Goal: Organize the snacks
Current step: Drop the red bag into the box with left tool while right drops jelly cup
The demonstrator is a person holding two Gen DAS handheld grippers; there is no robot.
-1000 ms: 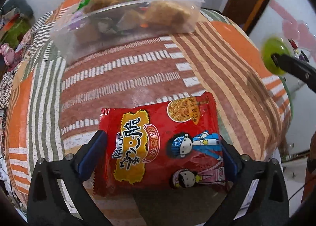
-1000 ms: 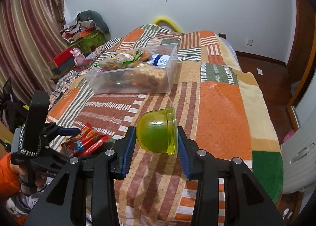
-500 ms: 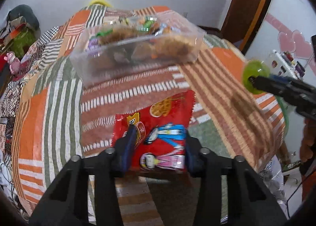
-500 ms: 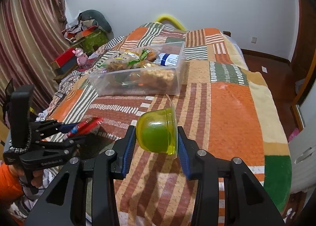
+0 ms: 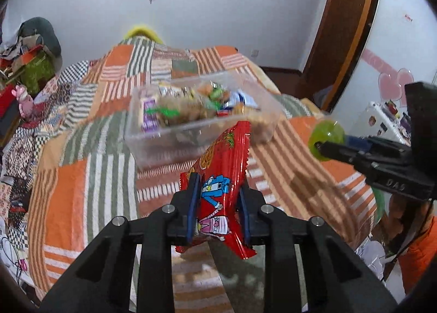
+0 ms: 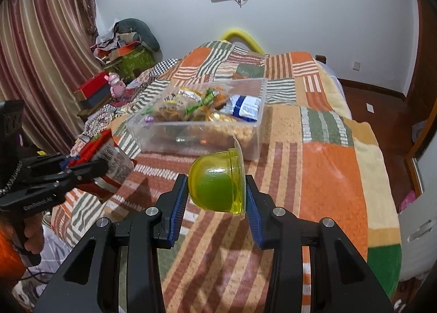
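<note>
1. Quilt [image 6: 333, 170] covers the bed.
2. Clear bin [image 6: 254, 110] of snacks sits on the quilt.
3. Left gripper [image 5: 218, 203] is clamped on a red packet [image 5: 224, 173], held above the quilt near the bin.
4. Right gripper [image 6: 215, 198] is clamped on a green cup [image 6: 215, 187], held above the quilt.

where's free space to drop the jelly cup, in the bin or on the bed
The clear bin is crowded with packets nearly to its rim. Bare quilt lies right of the bin, and between the bin and the jelly cup in the right gripper.
</note>
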